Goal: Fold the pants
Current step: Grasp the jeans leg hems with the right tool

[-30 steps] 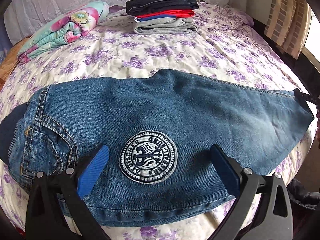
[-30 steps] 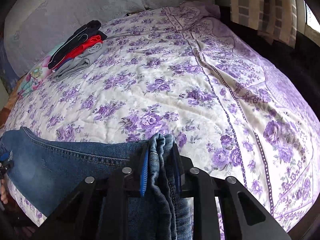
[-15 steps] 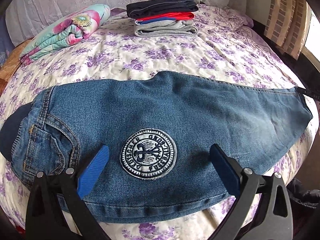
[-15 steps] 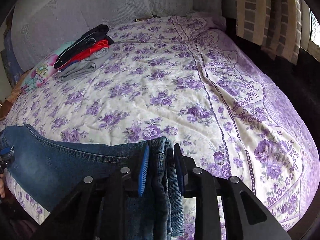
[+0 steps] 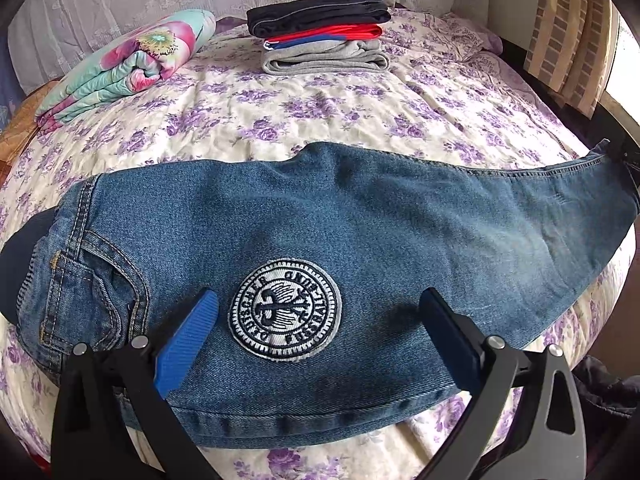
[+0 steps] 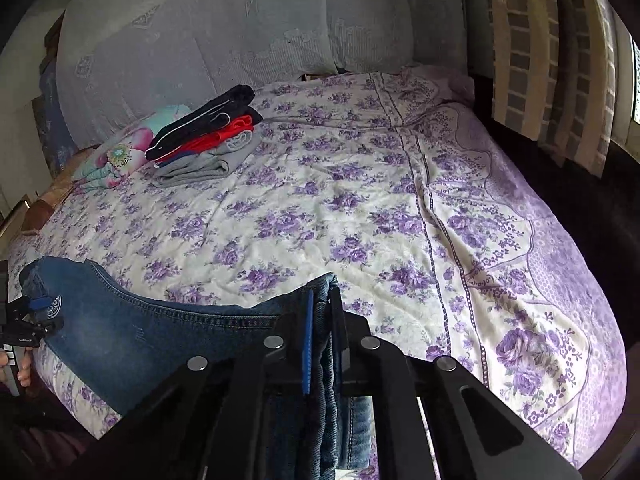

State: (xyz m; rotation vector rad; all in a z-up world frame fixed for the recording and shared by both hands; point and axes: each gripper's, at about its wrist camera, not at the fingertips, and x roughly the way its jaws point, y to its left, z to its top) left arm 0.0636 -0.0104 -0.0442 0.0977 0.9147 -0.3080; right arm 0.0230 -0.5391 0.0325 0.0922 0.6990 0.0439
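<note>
Purple-flowered bedding covers the bed (image 5: 320, 120) that fills both views, with a pale lace-covered headboard behind it. At the upper left of the left wrist view lies a rolled floral blanket (image 5: 128, 64), and just right of it, at upper centre, a stack of folded clothes (image 5: 320, 36) with dark, red and grey layers. Across the middle of that view, from the left edge to the right edge, stretch the jeans (image 5: 360, 232): blue denim folded lengthwise, the waistband, pocket and orange stitching at the left, a round embroidered patch (image 5: 285, 311) with an eagle crest low at centre, and the leg tapering toward the right edge. The left tongs (image 5: 320, 320) hover over the denim at the bottom of the frame, spread wide with the patch between the blue pads, gripping nothing. In the right wrist view the jeans run from the lower left to bottom centre, where the right tongs (image 6: 322, 320) are closed tight on the bunched hem layers of the leg. A checked curtain (image 6: 552, 48) hangs at the upper right.
</note>
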